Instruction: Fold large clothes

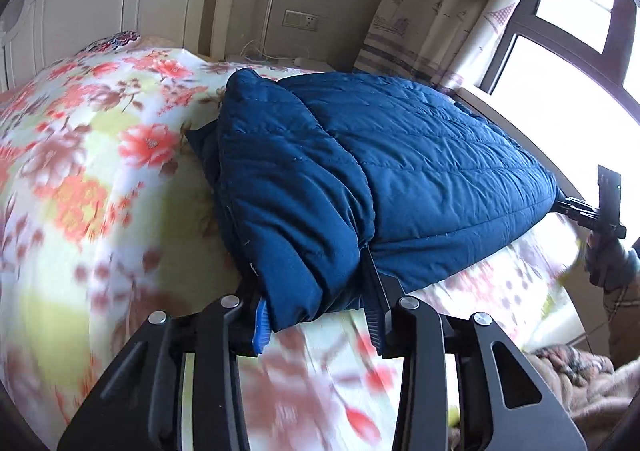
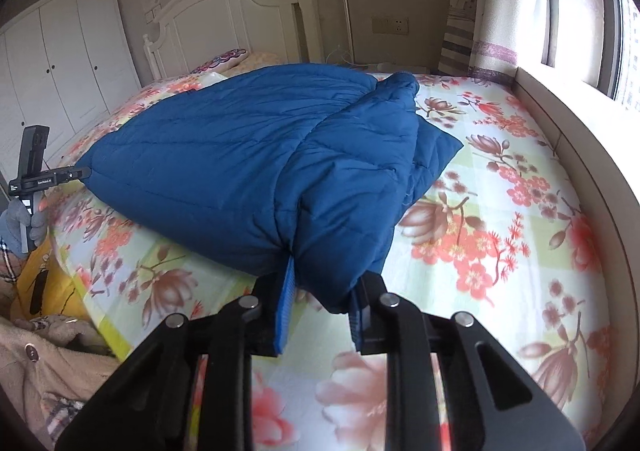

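A dark blue quilted jacket (image 1: 420, 155) lies folded lengthwise on the floral bed sheet (image 1: 100, 171), with its sleeves laid over the body. My left gripper (image 1: 316, 291) is shut on the jacket's near left corner, a thick bunch of fabric squeezed between its pads. My right gripper (image 2: 324, 303) is shut on the near right corner of the jacket (image 2: 240, 155) in the same way. Each gripper also shows in the other's view, at the jacket's far corner: the right gripper (image 1: 562, 205) and the left gripper (image 2: 86, 172), held by a gloved hand (image 2: 18, 223).
The bed (image 2: 520, 179) runs back to a white headboard (image 2: 224, 15) with a patterned pillow (image 2: 224, 59) before it. A window sill (image 2: 568, 119) and curtain (image 2: 504, 11) border one side, white wardrobes (image 2: 60, 63) the other. The person's beige fleece clothing (image 2: 48, 363) is at the near edge.
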`<state>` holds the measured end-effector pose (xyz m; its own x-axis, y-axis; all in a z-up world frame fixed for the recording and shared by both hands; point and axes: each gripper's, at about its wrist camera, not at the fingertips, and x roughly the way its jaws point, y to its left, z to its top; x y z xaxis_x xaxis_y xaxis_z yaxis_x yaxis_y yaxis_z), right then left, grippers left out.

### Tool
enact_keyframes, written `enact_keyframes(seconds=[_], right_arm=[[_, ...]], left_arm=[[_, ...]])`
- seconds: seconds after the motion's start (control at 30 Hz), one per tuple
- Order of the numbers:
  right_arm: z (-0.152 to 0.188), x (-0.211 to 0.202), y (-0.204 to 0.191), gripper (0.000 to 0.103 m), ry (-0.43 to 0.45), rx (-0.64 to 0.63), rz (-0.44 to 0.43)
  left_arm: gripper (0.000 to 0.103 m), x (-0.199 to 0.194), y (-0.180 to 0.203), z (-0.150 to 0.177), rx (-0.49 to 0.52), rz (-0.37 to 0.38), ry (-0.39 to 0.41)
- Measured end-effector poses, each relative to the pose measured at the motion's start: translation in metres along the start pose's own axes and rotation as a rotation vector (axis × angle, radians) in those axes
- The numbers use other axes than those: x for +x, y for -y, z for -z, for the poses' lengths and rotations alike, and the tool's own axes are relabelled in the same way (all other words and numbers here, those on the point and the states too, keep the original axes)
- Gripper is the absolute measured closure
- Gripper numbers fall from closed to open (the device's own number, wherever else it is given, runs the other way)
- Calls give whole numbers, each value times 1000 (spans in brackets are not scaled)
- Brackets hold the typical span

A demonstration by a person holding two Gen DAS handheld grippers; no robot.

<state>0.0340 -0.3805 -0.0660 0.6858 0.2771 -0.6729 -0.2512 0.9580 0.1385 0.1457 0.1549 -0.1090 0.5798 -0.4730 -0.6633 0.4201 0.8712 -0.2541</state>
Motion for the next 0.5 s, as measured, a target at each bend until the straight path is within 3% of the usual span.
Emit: enact_keyframes(seconds=[0.27,0.33,0.37,0.43,0.47,0.5], right_arm=[[70,-55,-28,80,8,28,-75],[77,-60,-28,74,13,33,-68],[77,-61,-26,62,9,37,-60],[77,-72,-19,52,14,58,-45],[75,-82,-13,49,42,78,-33],[71,-98,-7,47,88,104,-10]], left_arm=[[67,-54,17,72,-65,4,14],[63,-58,18,81,-69,3,21],[55,-59,16,84,-77,-3,24],[38,-70,9,83,-109,-48,52],[24,-77,6,84,-120,-82,82],[11,-94,3,82,-134,-144,153]])
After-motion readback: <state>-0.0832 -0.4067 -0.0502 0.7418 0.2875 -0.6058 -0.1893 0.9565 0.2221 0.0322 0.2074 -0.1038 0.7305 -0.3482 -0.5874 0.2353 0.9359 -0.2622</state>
